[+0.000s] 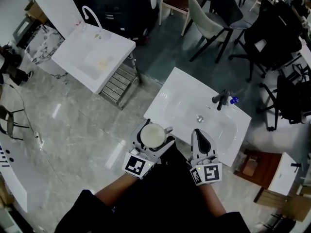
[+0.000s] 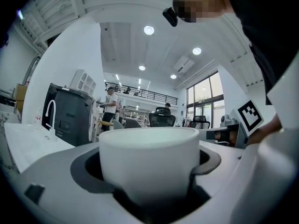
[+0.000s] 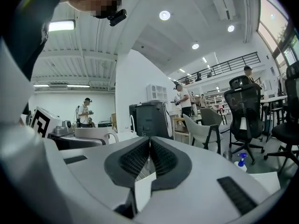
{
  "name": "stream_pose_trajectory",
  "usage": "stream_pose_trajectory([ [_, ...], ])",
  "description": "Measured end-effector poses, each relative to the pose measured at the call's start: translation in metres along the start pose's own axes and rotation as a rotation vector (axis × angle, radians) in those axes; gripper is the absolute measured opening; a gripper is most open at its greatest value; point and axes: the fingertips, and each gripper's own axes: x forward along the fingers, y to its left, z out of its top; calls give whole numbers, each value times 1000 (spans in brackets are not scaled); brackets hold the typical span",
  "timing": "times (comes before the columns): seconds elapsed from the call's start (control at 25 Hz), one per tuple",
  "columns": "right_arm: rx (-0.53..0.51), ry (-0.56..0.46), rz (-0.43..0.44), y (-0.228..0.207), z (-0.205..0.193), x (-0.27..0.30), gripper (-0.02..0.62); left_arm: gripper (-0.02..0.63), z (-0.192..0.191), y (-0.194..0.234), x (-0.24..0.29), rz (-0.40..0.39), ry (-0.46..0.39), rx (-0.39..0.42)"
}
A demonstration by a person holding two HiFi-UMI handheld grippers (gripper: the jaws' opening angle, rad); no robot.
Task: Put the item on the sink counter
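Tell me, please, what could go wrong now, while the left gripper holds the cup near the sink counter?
1. The left gripper grips the cup only by its smooth round wall, and the cup seems to hang over the hard floor at the counter's corner. A slip could break it.
2. The counter is mostly basin with a narrow flat rim, so a cup set near an edge may tip in or fall off.

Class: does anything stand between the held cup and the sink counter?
Nothing visible does. The cup in the left gripper hangs just beside the bare near edge of the sink counter; the faucet stands at its far side.
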Motion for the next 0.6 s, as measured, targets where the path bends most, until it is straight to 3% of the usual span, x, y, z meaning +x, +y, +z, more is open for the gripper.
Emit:
stream_pose_trajectory([
  [0.48,16,42,-61,-84,1,67,32,460,-15,47,117,1,88,21],
  [0.6,30,53,-79,-111,0,81,32,460,-16,52,154,-26,52,-9],
])
